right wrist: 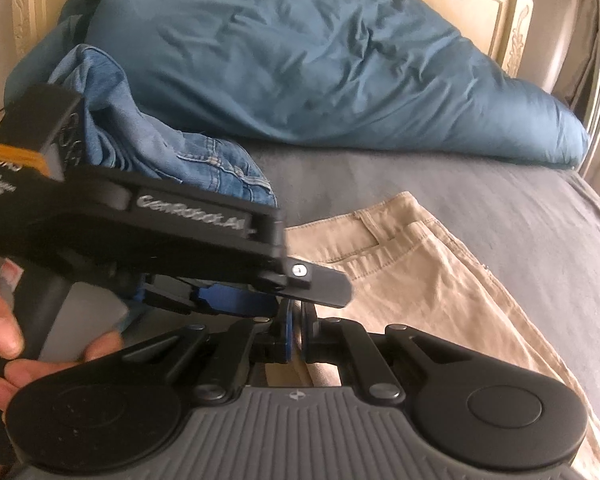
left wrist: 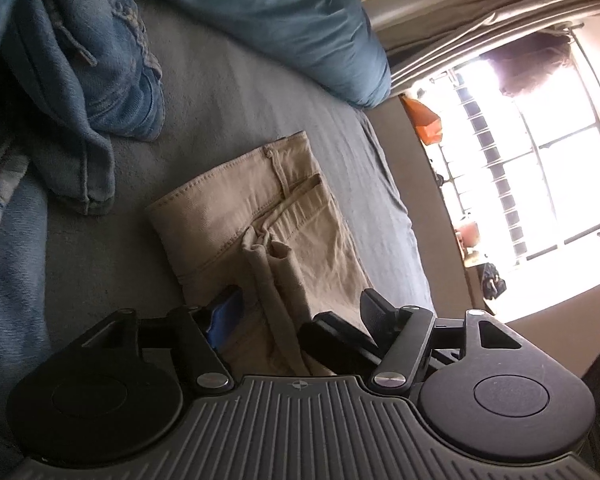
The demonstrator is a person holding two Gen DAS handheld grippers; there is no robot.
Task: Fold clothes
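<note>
Right under both claws lies the folded beige cotton trousers (left wrist: 256, 216) on the grey-sheeted bed (left wrist: 228, 92). Beyond them a large rumpled teal duvet (right wrist: 300, 60) fills the headboard end; crumpled blue denim jeans (right wrist: 148, 136) sit beside the left claw (left wrist: 300, 312), whose jaws stand wide astride a trouser fold. Jaws pinched together, the right claw (right wrist: 296, 320) is partly blocked by the left claw's body.

Beige trousers (left wrist: 260, 216), blue jeans (left wrist: 80, 80), grey sheet (left wrist: 228, 92).
</note>
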